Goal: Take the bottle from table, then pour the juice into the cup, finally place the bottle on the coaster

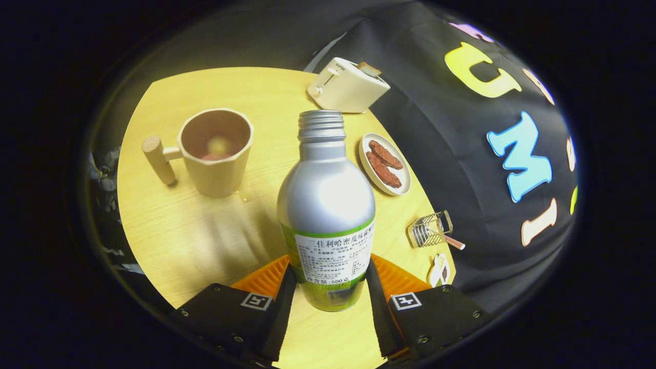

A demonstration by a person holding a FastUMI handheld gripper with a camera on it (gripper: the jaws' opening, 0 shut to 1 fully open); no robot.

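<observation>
My gripper point(328, 287) is clamped on the bottle point(327, 205): both fingers press its lower body, one each side, at label level. Bottle is silver metal w/ a green-and-white label, threaded neck, cap off. It looks lifted clear of the table point(174, 225), base showing between the fingers, though I can't confirm the gap from this angle.

Cup point(215, 151): tan, faceted, w/ a wooden peg handle pointing away from the bottle. It stands upright beyond my left finger, apart from the bottle. Inside is dark, something pale and reddish at the bottom; contents unclear.

Other items on table:
- Toaster point(347, 84), cream, far edge beyond the bottle neck, slice sticking out of the slot.
- Small plate point(384, 164) w/ two brown pieces, just right of the bottle shoulder.
- Wire holder point(429, 230) lying near the right table edge, beyond my right finger.
- Small flat patterned piece point(439, 270) near it, poss. the coaster.
</observation>
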